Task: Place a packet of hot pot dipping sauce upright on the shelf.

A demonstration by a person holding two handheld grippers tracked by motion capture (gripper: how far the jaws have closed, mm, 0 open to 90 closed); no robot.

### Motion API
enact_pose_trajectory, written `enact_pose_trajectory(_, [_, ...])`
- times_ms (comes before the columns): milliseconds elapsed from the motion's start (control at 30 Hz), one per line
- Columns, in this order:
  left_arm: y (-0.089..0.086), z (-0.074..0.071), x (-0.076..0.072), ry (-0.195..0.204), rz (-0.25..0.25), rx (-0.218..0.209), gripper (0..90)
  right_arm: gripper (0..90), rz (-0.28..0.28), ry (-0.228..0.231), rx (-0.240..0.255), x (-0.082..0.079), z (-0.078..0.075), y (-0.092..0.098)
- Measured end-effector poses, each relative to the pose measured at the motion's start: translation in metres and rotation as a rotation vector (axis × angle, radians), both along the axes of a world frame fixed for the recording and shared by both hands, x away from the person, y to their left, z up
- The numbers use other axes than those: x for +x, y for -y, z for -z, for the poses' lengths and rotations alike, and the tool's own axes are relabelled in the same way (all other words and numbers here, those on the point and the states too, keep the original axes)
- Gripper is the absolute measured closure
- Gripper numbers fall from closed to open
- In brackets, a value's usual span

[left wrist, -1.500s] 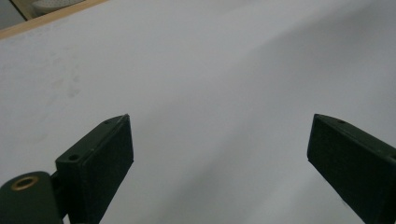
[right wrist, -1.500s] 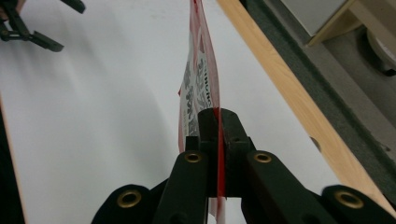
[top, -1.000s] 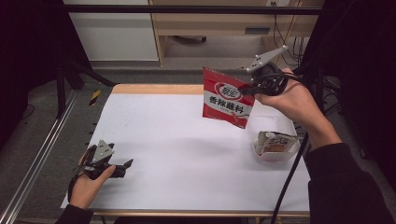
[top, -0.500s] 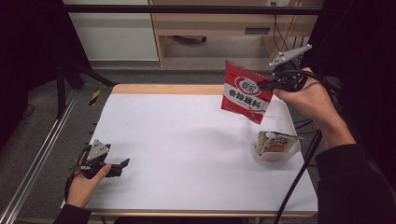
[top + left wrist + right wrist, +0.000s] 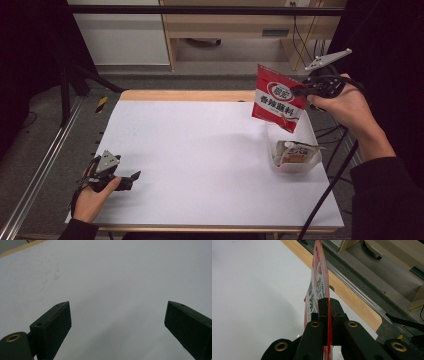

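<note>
A red and white snack packet hangs in the air over the table's right side, above a clear plastic tub. My right gripper is shut on the packet's right edge. In the right gripper view the packet shows edge-on, clamped between the two black jaws of the right gripper. Inside the tub lies another wrapped packet. At the table's front left corner my left gripper rests low on the white surface. Its jaws stand wide apart in the left gripper view, left gripper with nothing between them.
The white table top has a wooden strip along its far edge. Beyond it are cabinets and a metal rail at the left. A black cable trails from the right gripper down past the tub.
My right gripper has carried the red packet rightward and slightly down, from over the table's middle-right to above the tub. The left gripper has stayed put.
</note>
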State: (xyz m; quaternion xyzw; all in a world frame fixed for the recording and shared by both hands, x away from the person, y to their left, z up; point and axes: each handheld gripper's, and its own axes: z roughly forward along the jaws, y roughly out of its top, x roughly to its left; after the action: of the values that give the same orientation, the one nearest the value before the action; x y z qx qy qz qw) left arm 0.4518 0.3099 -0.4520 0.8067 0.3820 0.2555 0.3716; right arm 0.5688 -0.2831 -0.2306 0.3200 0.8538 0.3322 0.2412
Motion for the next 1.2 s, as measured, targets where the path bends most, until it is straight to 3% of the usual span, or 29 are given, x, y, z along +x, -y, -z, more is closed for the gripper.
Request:
enact_pose_trajectory(400, [0.001,0.0,0.0,-0.004,0.006,0.005,6.9,89.6,0.008,-0.014,-0.005,-0.003,0.006,0.023])
enact_pose_trajectory(1200, [0.001,0.001,-0.001,-0.005,0.004,0.003,6.9,89.6,0.043,-0.021,0.003,-0.004,0.019,0.047])
